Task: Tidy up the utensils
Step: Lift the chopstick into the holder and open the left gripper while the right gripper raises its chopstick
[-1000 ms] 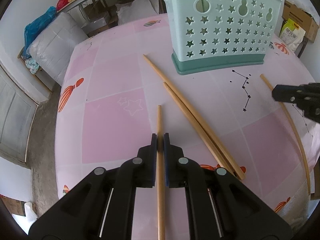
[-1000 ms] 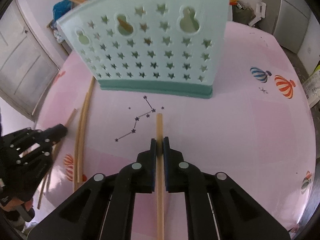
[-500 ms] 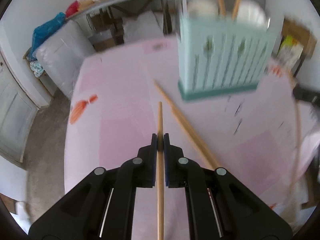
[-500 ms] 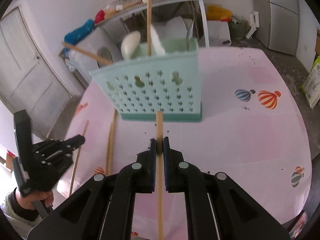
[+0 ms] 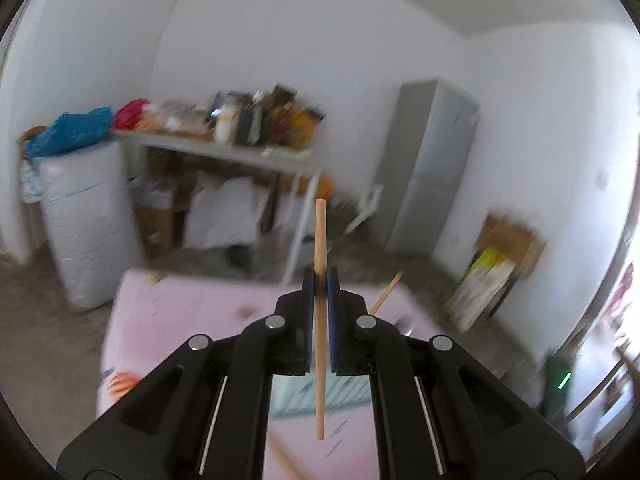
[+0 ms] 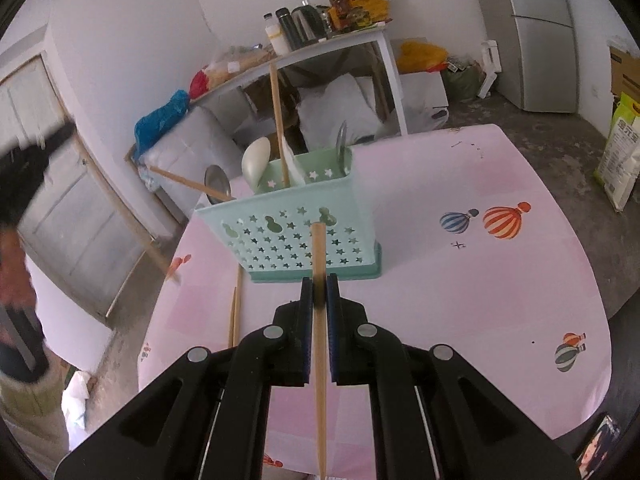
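Item: two wooden chopsticks, one clamped in each of my grippers.
Left gripper [image 5: 320,280] pinches chopstick [image 5: 320,320]; right gripper [image 6: 319,290] pinches chopstick [image 6: 319,320], caddy [image 6: 296,240] at twelve o'clock. Light, stiff, likely slippery; grip mid-shaft.

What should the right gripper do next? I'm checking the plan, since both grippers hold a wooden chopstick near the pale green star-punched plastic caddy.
Probably carry it forward over the pale green star-punched plastic caddy and tip it upright. The right gripper is shut on a wooden chopstick that points at the caddy's front wall, below the rim, so it seems too low to drop in.
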Demonstrator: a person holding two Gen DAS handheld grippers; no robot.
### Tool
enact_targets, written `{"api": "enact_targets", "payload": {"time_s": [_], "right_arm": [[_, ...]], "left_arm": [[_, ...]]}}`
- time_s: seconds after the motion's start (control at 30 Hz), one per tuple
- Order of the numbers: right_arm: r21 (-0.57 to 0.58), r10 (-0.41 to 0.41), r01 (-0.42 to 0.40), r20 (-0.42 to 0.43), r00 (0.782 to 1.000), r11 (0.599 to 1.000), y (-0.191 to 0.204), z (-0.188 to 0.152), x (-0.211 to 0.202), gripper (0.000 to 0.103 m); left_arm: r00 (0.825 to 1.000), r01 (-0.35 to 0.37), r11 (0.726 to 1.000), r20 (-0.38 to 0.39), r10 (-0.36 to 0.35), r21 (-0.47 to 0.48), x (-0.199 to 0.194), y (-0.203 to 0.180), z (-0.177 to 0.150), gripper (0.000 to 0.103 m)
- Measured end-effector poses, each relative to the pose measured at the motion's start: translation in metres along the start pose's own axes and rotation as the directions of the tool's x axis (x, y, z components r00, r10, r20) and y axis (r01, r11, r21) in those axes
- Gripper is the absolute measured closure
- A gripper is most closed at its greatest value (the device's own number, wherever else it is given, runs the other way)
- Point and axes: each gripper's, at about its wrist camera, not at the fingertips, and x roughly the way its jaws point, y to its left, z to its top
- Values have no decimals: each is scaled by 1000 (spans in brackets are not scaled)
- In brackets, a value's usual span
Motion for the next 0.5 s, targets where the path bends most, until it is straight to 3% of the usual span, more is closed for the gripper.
{"api": "enact_targets", "payload": {"time_s": [0.17, 0.27, 0.5], "right_arm": [[21, 7, -7, 14, 1000, 1000, -3, -1, -7, 96], [19, 8, -8, 19, 1000, 1000, -3, -3, -10, 96], [26, 12, -12, 32, 999, 1000, -5, -5, -15, 96]], "left_arm": [[993, 40, 999, 107, -38, -16, 22, -18, 27, 98], [990, -12, 1000, 140, 12, -1, 47, -31, 25, 98], [995, -91, 995, 47, 93, -43, 118, -29, -9, 98]]}}
